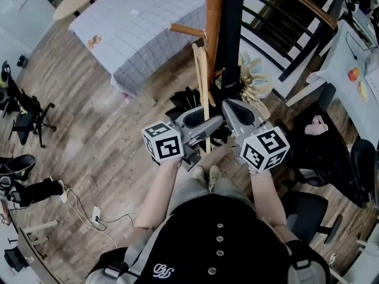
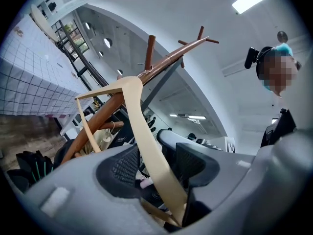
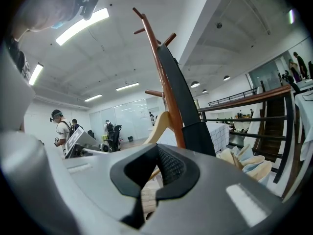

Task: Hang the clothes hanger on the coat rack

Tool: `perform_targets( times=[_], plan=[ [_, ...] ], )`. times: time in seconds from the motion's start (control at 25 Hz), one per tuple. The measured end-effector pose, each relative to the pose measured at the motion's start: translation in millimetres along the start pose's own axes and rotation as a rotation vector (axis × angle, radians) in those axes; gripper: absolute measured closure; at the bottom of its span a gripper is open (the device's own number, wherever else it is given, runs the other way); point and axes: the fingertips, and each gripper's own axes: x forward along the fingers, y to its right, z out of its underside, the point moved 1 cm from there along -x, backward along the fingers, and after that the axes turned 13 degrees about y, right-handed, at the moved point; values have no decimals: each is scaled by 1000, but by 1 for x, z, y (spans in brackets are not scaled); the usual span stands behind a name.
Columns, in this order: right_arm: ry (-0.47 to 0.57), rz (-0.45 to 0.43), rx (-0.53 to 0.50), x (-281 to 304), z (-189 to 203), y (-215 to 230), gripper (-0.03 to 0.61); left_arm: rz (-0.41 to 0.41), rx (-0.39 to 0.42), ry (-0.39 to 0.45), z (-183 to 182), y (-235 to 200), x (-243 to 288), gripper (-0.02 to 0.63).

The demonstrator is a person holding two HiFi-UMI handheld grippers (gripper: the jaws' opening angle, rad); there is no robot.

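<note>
**Item: pale wooden clothes hanger, at the coat rack**

**Left gripper** (image 2: 154, 153): jaws apart. One arm of the clothes hanger (image 2: 146, 131) runs between the ribbed pads (image 2: 122, 168). It lies against the 9 o'clock pad, and a gap shows on the 3 o'clock side, so it is not clamped.

**Right gripper** (image 3: 146, 168): jaws a little apart, nothing pressed between them. A length of the hanger shows through the gap, beyond the tips.

**Hanger, long axis:**
- Left gripper view: the arm climbs from 5 o'clock toward 11 o'clock to the crown. The second arm leaves the crown toward 9 o'clock, and the thin lower bar drops from its end.
- Head view: the hanger stands edge-on, running 12 to 6 o'clock. Its top sits just under a brown peg (image 1: 185, 29) of the coat rack (image 1: 213, 16), and its foot lies between the two grippers.
- Whether the hook sits on the peg cannot be made out.

**Surroundings:**
- Black pillar (image 1: 232, 34), touching the rack at 3 o'clock.
- Bundle of pale hangers (image 1: 254, 83), at 1 o'clock of the grippers.
- Table (image 1: 136, 22) with a white gridded cloth, at 11 o'clock.

**Writing:**
- Marker cubes (image 1: 163, 141) bear black-and-white square patterns only.
- White label (image 1: 231, 83) on the pillar is too small to read.
- White emblem (image 1: 163, 271) on the black shirt is not legible.
</note>
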Motion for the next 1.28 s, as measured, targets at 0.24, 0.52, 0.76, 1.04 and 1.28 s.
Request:
perform_targets(
  times=[0.24,0.52,0.76,1.04,1.28],
  plan=[
    [3,-6,-4,4,0,-3,577,-42,30,-12,-3,-6,-2,336],
    [17,-12,-15,8,-6,-8,577,-118,98,-5,-13,-16,-7,266],
    [23,-20,-25,10,-10,-12,577,-166,160,10,-25,-20,-10,215],
    [43,-32,-42,13,-17,-19,577,-162,280,27,-45,-5,-11,215],
    [73,-47,-64,14,-30,-24,577,-69,356,84,-68,22,-7,216]
  ],
)
